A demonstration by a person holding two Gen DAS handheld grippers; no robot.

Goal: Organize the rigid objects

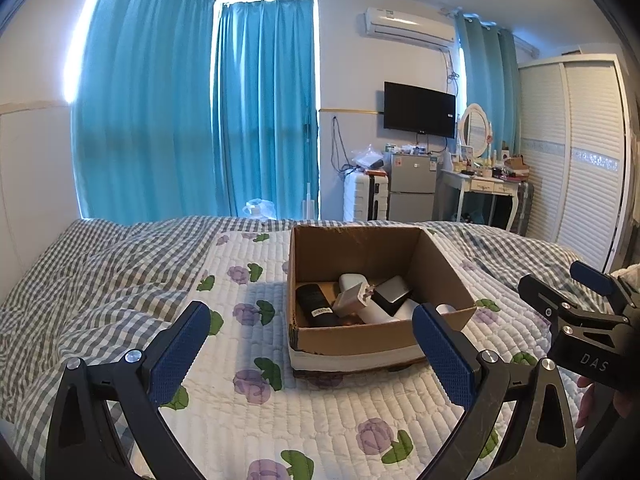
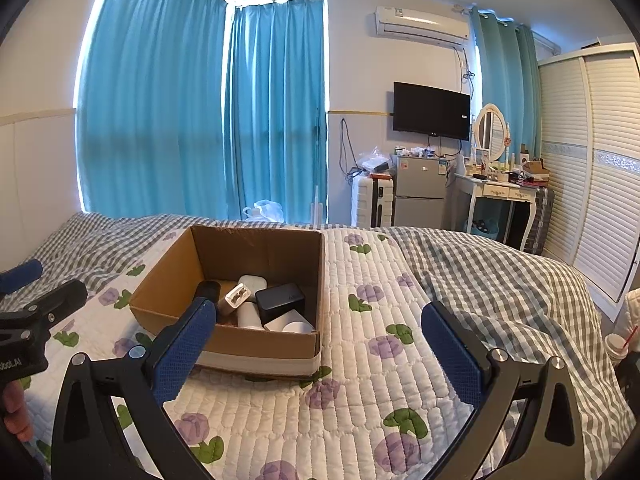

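An open cardboard box [image 1: 352,342] sits on a quilted floral mat on the bed; it also shows in the right wrist view [image 2: 256,340]. Inside lie a black remote [image 1: 314,304], a white plug charger [image 1: 354,298], a black block [image 1: 394,290] and white cylinders [image 1: 378,312]. In the right wrist view I see the charger [image 2: 236,296] and the black block [image 2: 280,300]. My left gripper [image 1: 310,344] is open and empty, just short of the box. My right gripper [image 2: 316,350] is open and empty, to the right of the box. The right gripper also shows in the left wrist view [image 1: 576,292].
The floral mat [image 1: 248,392] lies over a grey checked duvet [image 2: 500,280]. Blue curtains, a fridge [image 1: 412,186], a suitcase, a dressing table [image 1: 480,184] and a wardrobe stand beyond the bed. A paper cup with a straw [image 2: 618,346] is at the right edge.
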